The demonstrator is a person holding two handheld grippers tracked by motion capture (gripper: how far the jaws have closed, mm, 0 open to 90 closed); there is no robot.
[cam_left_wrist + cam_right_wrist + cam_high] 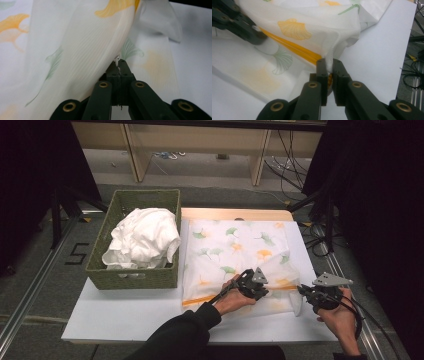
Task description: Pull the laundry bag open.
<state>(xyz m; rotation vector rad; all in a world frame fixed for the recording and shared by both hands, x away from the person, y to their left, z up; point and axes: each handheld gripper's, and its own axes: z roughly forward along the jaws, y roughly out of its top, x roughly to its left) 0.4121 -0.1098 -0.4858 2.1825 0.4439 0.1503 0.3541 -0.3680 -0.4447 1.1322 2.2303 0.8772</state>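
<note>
Ginkgo-print cloth is pinched by both hand-held grippers.

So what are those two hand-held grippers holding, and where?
Both pinch the leaf-printed cloth at its near edge: the left hand-held gripper by a fold, the right hand-held gripper by the orange-striped hem.

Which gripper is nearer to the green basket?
Left. The left gripper is over the leaf-print cloth, just right of the basket. The right gripper grips the cloth's right edge, farther from the basket.
</note>
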